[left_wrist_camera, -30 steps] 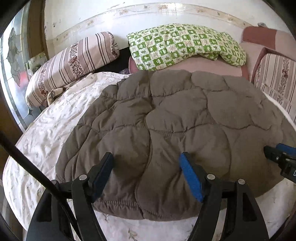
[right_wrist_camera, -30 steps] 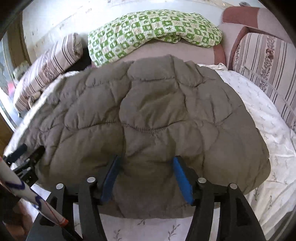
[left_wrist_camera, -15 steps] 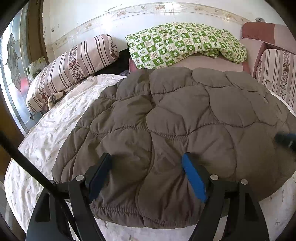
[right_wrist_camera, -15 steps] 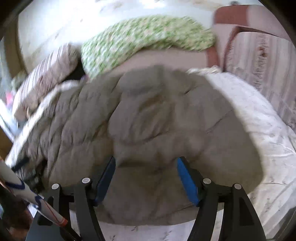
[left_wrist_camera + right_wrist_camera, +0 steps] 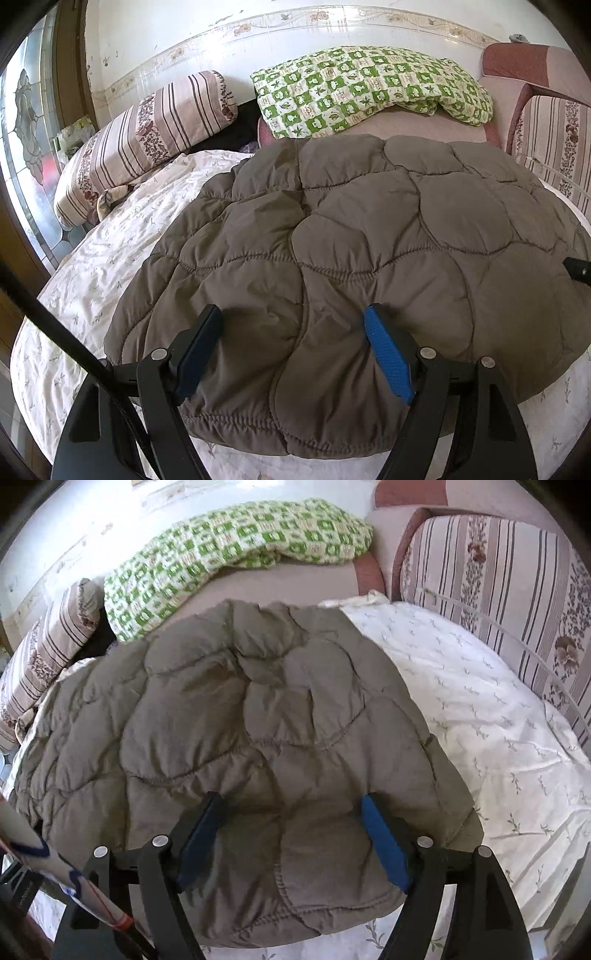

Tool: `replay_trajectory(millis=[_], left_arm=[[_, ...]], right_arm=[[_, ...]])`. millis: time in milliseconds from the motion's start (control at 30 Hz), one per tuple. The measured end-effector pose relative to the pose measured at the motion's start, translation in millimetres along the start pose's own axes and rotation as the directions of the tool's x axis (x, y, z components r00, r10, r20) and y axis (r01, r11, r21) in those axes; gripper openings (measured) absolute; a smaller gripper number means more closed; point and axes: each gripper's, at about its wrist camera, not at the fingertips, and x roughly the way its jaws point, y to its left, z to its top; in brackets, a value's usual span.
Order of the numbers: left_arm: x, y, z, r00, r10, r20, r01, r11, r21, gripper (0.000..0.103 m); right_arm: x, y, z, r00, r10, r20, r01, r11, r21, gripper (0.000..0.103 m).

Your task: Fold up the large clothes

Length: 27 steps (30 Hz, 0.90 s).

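Garment: a brown quilted jacket (image 5: 351,251) lies spread on the bed (image 5: 92,280), its puffy panels facing up; it covers most of the white flowered sheet.
Landmark: all places below are given relative to the jacket.
Near edge: the hem, with a gathered elastic stretch, lies closest to both cameras, at the bed's front edge.
Left gripper (image 5: 295,347): jaws spread wide, one to each side of a bulge of padding just behind the hem; the blue pads do not appear to pinch the cloth.
Right gripper (image 5: 291,830): jaws have just been opening and stand spread; the jacket's hem corner lies between them, not squeezed by the pads as far as can be seen.
Beyond the far edge: a green checked blanket (image 5: 369,85) on a pink cushion, with a striped bolster (image 5: 147,136) to its left.
Right of the jacket: bare sheet, then a striped backrest (image 5: 498,590).
Handling, judged: soft and limp, light for its bulk; the padding springs back, so a fold may not stay flat without pressing; the shell looks smooth and may slip from a shallow pinch.
Where to hold, judged: at the stitched hem or a seam line, where the layers are thin and firm, rather than mid-panel; two well-separated holds along one edge would keep it from sagging.
Progress, judged: whether any fold is already made cannot be told.
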Motion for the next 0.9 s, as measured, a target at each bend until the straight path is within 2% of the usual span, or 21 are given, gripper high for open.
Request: replay_trajectory(millis=[100,167,267,333,567,700,767,833,900], left_arm=[[-5,4,5,1.0,-0.014,0.01,0.014,1.0,-0.021,0.079],[-19,9,12,0.998,-0.021,0.054,0.023,0.999,-0.037,0.079],[-49,14,20,0.992,-0.012,0.126,0.019,0.998,-0.054,0.079],[-68,19,22,0.987,-0.012,0.16,0.024,0.997,-0.072,0.079],[-147,48,22,0.973,-0.034,0.226,0.07,0.986,-0.154,0.079],[-197,61,25,0.961,-0.021,0.277,0.069,0.983,-0.168,0.079],[-227,69,29,0.952,-0.03,0.304,0.087,0.981,-0.176,0.087],[-254,76,33,0.94,-0.011,0.34,0.08,0.978,-0.191,0.089],[-281,85,36,0.928,0.022,0.371,0.066,0.973,-0.22,0.096]], right_arm=[[-19,13,1,0.997,0.023,0.067,-0.021,0.999,-0.037,0.082],[-44,25,1,0.99,0.031,0.136,-0.022,0.997,-0.068,0.082],[-87,43,-2,0.969,0.057,0.241,-0.029,0.992,-0.119,0.082],[-118,49,-12,0.951,0.1,0.293,-0.063,0.989,-0.135,0.082],[-183,65,-30,0.926,0.174,0.336,-0.114,0.975,-0.193,0.082],[-227,70,-32,0.904,0.216,0.37,-0.145,0.967,-0.208,0.088],[-256,70,-33,0.883,0.243,0.402,-0.167,0.962,-0.214,0.093],[-288,71,-34,0.862,0.255,0.438,-0.168,0.959,-0.227,0.099],[-315,72,-37,0.847,0.265,0.46,-0.175,0.958,-0.228,0.102]])
